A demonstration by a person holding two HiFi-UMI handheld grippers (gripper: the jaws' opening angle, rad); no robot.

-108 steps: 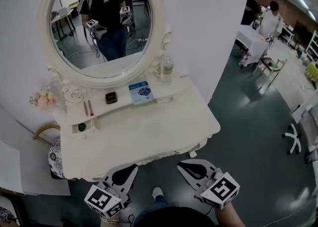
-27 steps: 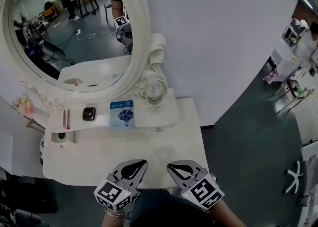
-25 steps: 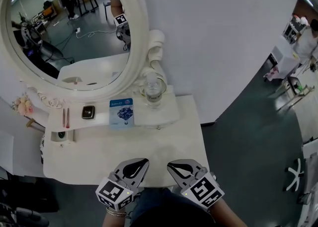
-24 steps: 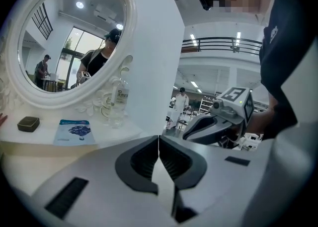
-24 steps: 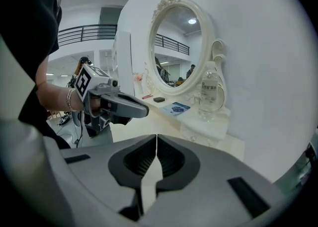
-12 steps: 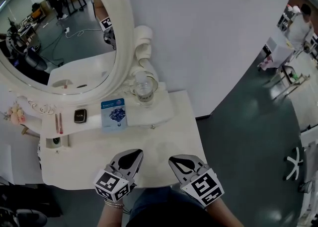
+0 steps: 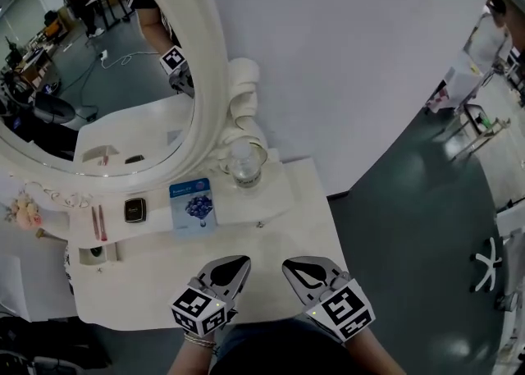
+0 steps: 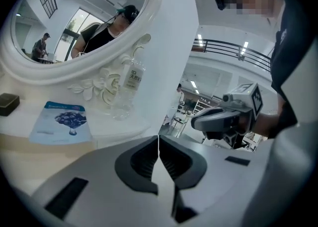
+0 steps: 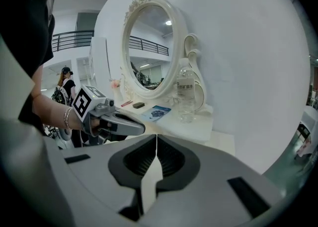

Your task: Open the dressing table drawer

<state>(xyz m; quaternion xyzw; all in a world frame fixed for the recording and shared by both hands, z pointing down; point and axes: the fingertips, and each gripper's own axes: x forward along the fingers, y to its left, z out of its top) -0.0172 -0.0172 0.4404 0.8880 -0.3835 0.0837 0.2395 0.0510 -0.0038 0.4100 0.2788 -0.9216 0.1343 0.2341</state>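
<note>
The left gripper [image 7: 239, 262] and right gripper [image 7: 289, 266] hover with jaws shut and empty over the dressing table's [image 7: 148, 287] front edge; the little drawer [image 7: 244, 226] under the back shelf looks light and stiff, so pinch its tiny knob [image 7: 259, 224].

Dressing table [image 7: 279, 238] & mirror frame [image 7: 212, 78]: white. Packet [image 7: 193, 205]: blue/white. Small box [image 7: 134, 209]: blk. Flowers [image 7: 22, 213]: pink. Left gripper [image 7: 240, 262] & right gripper [image 7: 289, 267]: grey, blk pads, b/w square-marker cubes. Floor [image 7: 410, 226]: dk grey-green.
</note>
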